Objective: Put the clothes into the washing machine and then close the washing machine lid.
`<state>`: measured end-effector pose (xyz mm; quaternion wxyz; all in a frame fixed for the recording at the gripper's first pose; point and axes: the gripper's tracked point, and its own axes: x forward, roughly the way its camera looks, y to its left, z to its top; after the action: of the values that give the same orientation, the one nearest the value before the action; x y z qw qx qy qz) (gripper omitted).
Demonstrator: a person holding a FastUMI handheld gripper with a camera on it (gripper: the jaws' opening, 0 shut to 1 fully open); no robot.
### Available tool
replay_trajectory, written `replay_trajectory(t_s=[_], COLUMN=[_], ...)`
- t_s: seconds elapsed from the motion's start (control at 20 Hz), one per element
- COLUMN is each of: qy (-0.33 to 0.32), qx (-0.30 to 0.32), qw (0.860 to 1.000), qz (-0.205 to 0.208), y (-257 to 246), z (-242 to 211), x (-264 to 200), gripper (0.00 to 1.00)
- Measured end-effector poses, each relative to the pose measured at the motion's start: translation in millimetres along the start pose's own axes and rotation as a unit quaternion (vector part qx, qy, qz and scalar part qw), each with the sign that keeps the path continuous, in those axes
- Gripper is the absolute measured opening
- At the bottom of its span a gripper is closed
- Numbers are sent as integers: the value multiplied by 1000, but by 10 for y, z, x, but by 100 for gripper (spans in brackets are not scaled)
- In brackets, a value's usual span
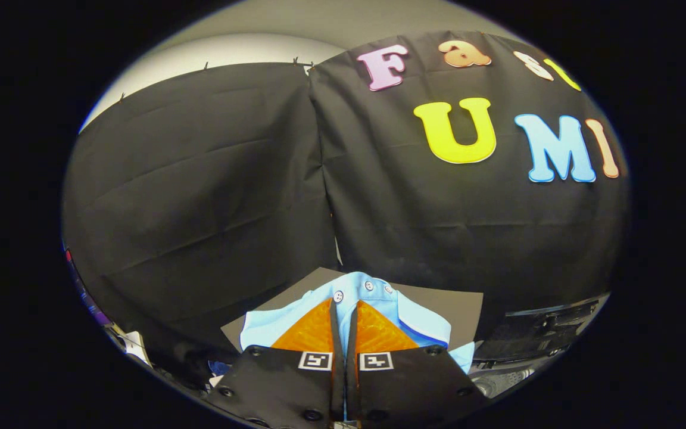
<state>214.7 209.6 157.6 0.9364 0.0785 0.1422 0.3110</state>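
Fingers of our gripper [343, 313] are clamped on one light blue shirt [420, 322]; we count three white buttons [338, 295].

Lower part of the light-blue shirt [373, 298] behind the tongs [343, 316]; washing machine [533, 339] half cut off.

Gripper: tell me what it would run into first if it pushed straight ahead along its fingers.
The gripper is shut on the light blue shirt, which bunches beyond the tips. Past that, probably the black cloth wall, though depth is unclear.
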Motion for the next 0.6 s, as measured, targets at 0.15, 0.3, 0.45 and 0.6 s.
replay_trajectory(t_s=[0.15,0.3,0.45,0.6], qy=[-18,-28,-40,-50], qx=[16,34,45,46], qw=[1000,998,996,994], qz=[-16,-38,-65,-89], y=[-306,-673,-1013,-1294], z=[137,177,230,246], x=[-233,-471,-735,-992], gripper=[2,3,3,3])
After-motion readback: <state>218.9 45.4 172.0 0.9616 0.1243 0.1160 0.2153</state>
